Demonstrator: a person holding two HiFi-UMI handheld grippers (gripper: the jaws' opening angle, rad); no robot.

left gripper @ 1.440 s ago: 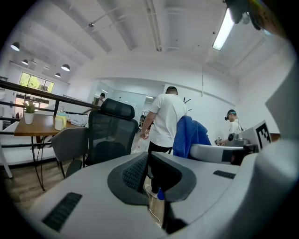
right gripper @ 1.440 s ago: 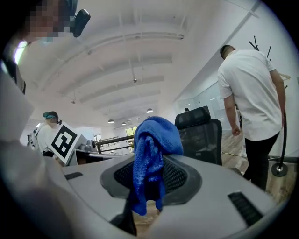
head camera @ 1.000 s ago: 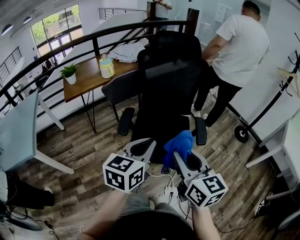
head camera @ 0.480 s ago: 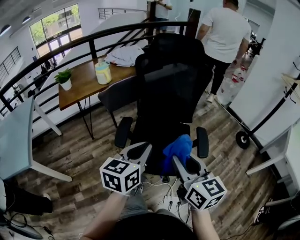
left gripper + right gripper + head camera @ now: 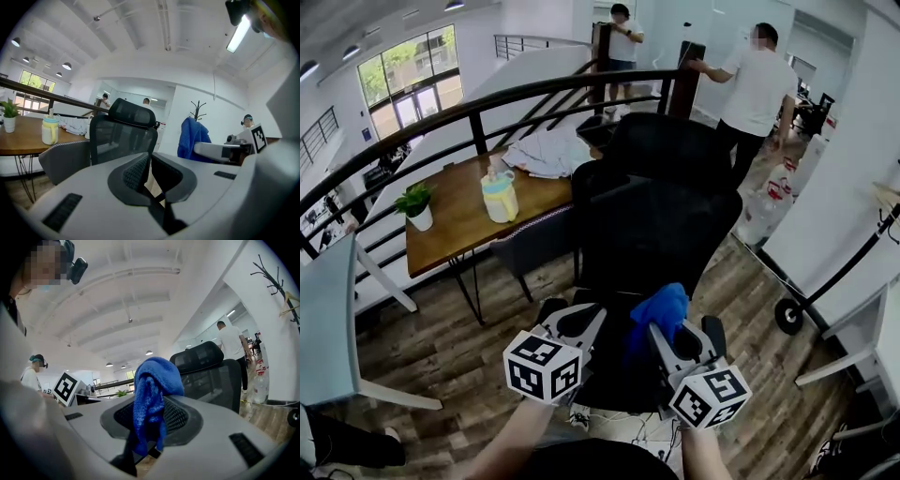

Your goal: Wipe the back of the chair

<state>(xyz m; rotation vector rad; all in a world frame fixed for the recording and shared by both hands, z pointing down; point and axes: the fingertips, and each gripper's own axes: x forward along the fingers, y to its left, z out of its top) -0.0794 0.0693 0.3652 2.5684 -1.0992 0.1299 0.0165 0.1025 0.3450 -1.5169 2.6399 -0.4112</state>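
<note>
Fingers (image 5: 178, 416) of the right gripper (image 5: 664, 330) clench a blue cloth (image 5: 660, 305); the left gripper (image 5: 581, 319) is pinched together on nothing. Chair back (image 5: 661, 230) stands just ahead of the 2, seemingly untouched; wiping not yet begun.

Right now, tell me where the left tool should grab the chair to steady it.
Take the backrest by its top left edge, below the headrest, from above: likely the thinnest rim on that broad upright panel. The left tool is shut; open it first.
</note>
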